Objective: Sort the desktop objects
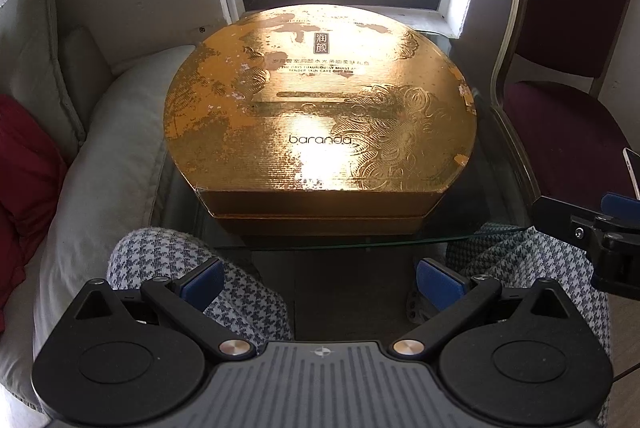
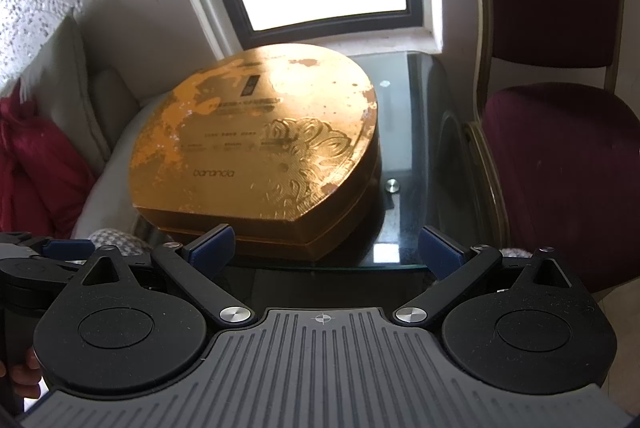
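Gold cardboard makes up the big round box [image 1: 320,108], which sits shut on the glass table [image 1: 500,188] under the window. On the left, the left gripper [image 1: 320,282] hangs back from it with its jaws wide apart and empty. On the right, the right gripper [image 2: 326,248] does the same. I think the box is stiff, light and slippery, so grab its side edges.
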